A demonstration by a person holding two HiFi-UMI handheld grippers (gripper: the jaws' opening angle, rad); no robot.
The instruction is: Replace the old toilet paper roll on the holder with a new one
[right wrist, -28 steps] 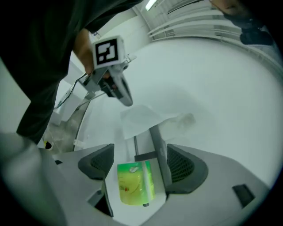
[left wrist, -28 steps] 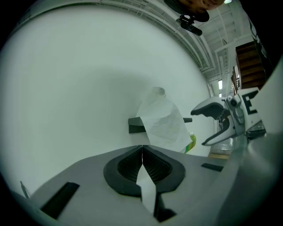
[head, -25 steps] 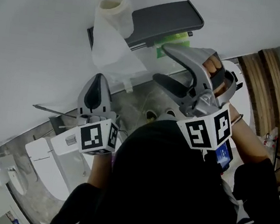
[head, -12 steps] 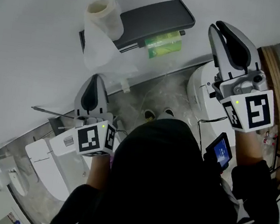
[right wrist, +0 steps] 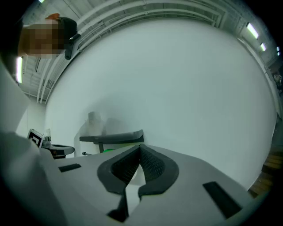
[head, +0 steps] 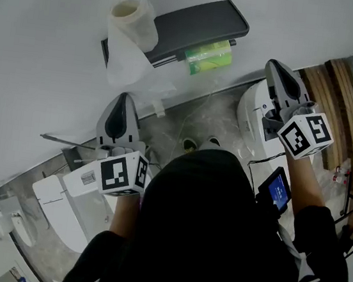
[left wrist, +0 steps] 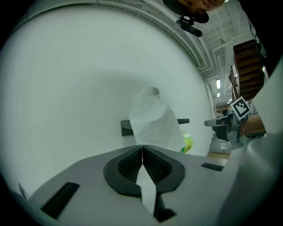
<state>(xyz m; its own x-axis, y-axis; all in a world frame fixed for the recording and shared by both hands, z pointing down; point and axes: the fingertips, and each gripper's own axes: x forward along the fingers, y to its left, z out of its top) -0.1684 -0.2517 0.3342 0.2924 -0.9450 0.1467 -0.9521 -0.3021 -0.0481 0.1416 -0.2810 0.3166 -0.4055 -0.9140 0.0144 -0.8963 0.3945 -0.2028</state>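
While both tools are held up in front of the plain white wall, the grey left gripper (head: pixel 123 98) sits low and close to the person, with its jaws pressed together. Looking along those jaws, nothing thick sits between them. The loose white paper sheet (left wrist: pixel 154 126) drops down right behind their tips. I cannot tell if a corner of it is pinched or only close by. The grey right gripper (head: pixel 280 72) is out on the right side. Its jaws have just been closing, and now they are together with nothing in them.

Further up the wall is the white toilet paper roll (head: pixel 134 17). It sits at the left end of the dark grey flat shelf (head: pixel 202 21), and the sheet hangs from it. The roll looks to be standing on end with its hole pointing up, so its long line runs up and down. A small green packet (head: pixel 208 56) is tucked under the shelf, to the right of the roll.

The roll lies straight ahead of the left gripper and above it. From the right gripper it lies well off to the left, past the shelf. So the left gripper is the nearer one. I think the roll has to come off upward, along its own line, and a gripper must open wide first.
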